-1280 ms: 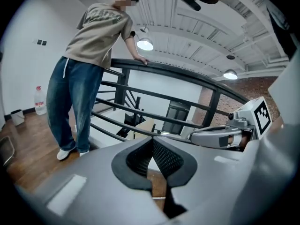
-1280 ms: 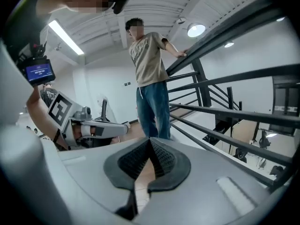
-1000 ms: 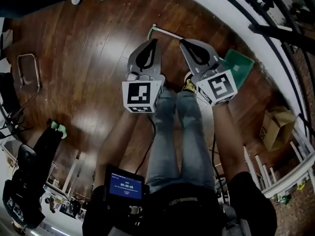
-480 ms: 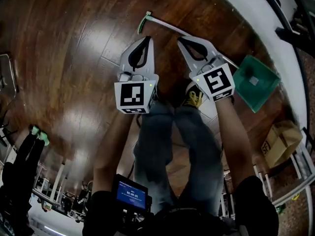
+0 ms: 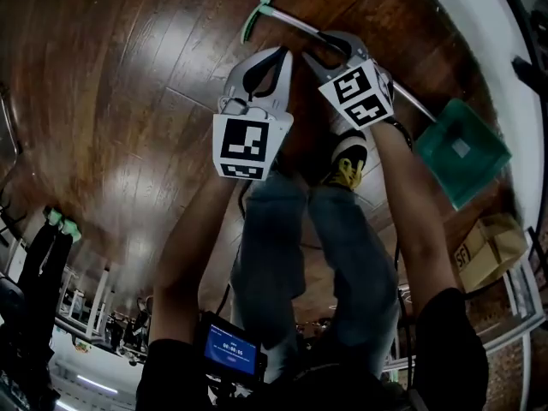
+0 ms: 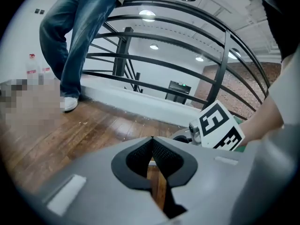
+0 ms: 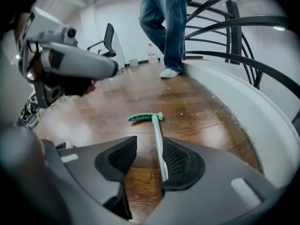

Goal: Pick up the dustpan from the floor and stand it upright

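The dustpan lies flat on the wooden floor. Its green pan [image 5: 467, 152] is at the right, and its long silver handle [image 5: 295, 26] runs up-left to a green grip [image 5: 255, 17]. My right gripper [image 5: 318, 45] hangs low over the handle. Its jaws are opening, and the handle [image 7: 156, 131] runs between them close to the right pad [image 7: 180, 161], with no squeeze on it. The green grip [image 7: 145, 118] lies just beyond the tips. My left gripper [image 5: 276, 58] hovers beside it on the left, shut and empty; its tips [image 6: 152, 140] meet.
A white curved curb [image 5: 479, 24] with a black railing [image 6: 187, 46] borders the floor on the right. A cardboard box [image 5: 484, 247] sits near the pan. My shoe [image 5: 349, 157] stands just below the right gripper. Another person in jeans [image 7: 164, 13] stands by the curb.
Both grippers have sunk toward the floor. The right one tipped downward, came over the dustpan handle and opened its jaws around it. The left stayed shut.
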A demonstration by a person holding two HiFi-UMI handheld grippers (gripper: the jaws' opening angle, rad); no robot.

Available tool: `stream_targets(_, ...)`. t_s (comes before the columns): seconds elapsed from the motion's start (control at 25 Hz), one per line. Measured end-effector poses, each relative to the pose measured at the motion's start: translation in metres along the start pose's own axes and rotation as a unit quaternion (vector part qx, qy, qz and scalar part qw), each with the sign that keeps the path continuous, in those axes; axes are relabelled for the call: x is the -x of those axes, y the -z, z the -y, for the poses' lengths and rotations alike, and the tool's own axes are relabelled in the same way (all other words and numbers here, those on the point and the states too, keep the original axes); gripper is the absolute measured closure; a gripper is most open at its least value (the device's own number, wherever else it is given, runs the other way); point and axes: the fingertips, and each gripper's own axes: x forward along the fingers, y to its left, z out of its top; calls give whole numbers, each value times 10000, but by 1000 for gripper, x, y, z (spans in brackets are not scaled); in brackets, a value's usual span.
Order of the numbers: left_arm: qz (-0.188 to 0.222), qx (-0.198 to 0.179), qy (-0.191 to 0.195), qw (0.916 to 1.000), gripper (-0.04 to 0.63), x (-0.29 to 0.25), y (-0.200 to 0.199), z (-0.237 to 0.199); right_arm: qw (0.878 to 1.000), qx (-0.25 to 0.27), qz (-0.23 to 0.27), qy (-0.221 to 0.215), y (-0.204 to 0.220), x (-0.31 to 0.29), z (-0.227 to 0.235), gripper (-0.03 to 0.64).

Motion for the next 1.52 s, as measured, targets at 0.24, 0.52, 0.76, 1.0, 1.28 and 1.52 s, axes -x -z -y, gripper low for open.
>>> stream_targets(0.24, -83, -7, -201, 9998, 575, 0, 4, -12, 9963, 248, -782, 243, 40, -36, 23, 443)
stream_targets(0.52, -88, 111, -187, 9997, 575, 1, 5, -23, 9922, 7, -1170, 422, 65, -55, 29, 501)
stream_targets(0.76, -87, 229, -282, 9993, 575, 3, 9, -29, 9901, 432, -1256, 446, 64, -50, 28, 526)
stream_targets(1.0, -17, 472, -384, 9981, 575, 30, -28, -27, 9973, 297, -431, 513, -14, 15, 29, 526)
stream_targets(1.28, 369, 568, -397, 9969, 575, 94, -131, -3, 9965, 87, 479, 679, -124, 147, 22, 529)
stream_targets(1.52, 602, 448, -360, 9965, 575, 149, -216, 17, 9890, -58, 1143, 932, -198, 240, 12, 538)
